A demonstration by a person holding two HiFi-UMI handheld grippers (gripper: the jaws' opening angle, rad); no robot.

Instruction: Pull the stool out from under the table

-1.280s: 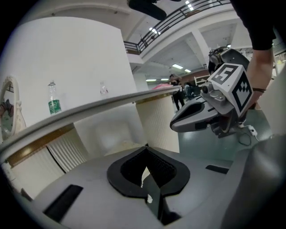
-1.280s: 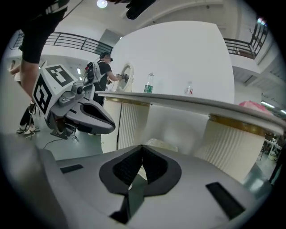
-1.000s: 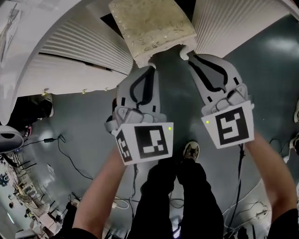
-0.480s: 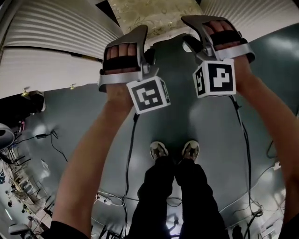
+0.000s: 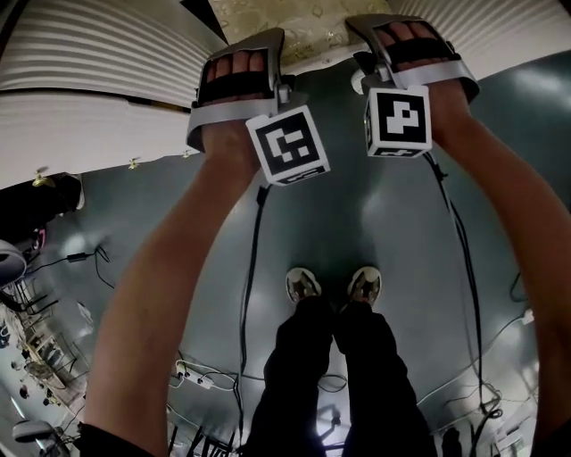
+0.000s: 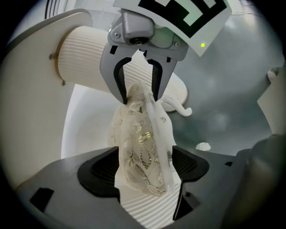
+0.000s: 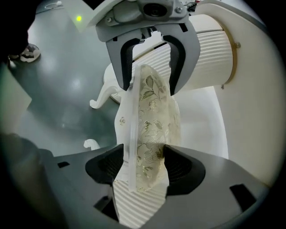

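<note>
Two grippers [image 6: 144, 172] [image 7: 143, 167], jaws just opened, straddle stool seat [image 6: 142, 134].

Cream stool [image 5: 294, 22] (gold-leaf cushion, curled white legs) upright, seemingly partly under the table [image 5: 98, 54].

Brocade cloth and white lacquer being shown over a shiny floor

The stool seat [image 6: 140, 147] is being seen as cream woven cloth, matt, with leaves worked in shiny gold thread; the stool frame [image 7: 128, 134] is being shown smooth and glossy white. The table base [image 6: 89, 58] is being seen finely ribbed and matt white, edged by a brass-coloured trim band [image 6: 56, 67]. The floor [image 5: 375, 214] is being shown smooth, grey and glossy, with light being reflected.
</note>
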